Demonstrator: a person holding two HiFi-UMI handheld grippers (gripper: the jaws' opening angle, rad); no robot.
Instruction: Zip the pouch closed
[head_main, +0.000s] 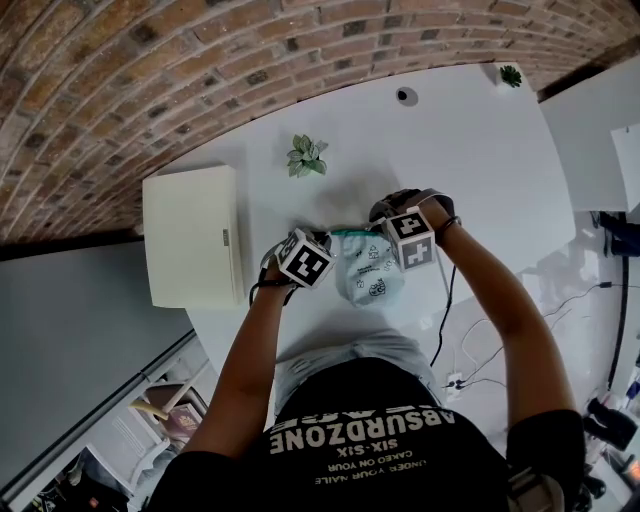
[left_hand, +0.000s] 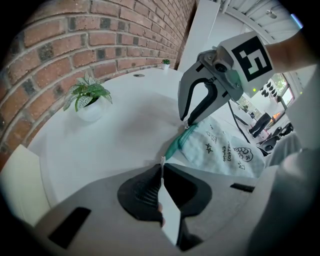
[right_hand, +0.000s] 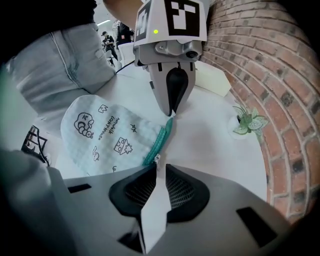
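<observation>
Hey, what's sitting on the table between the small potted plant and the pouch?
Nothing. The stretch of white table between the potted plant and the pouch is bare, as the left gripper view shows.

person seen from above: black t-shirt (head_main: 372, 442) with white lettering, grey trousers (head_main: 335, 362), dark strap (head_main: 449, 226) at 1 wrist. left gripper (left_hand: 161, 167) and right gripper (right_hand: 159, 165): pale grey shells, black ribbed pads (left_hand: 144, 192). each bears 1 white cube (head_main: 305, 257) printed with black square markers.
</observation>
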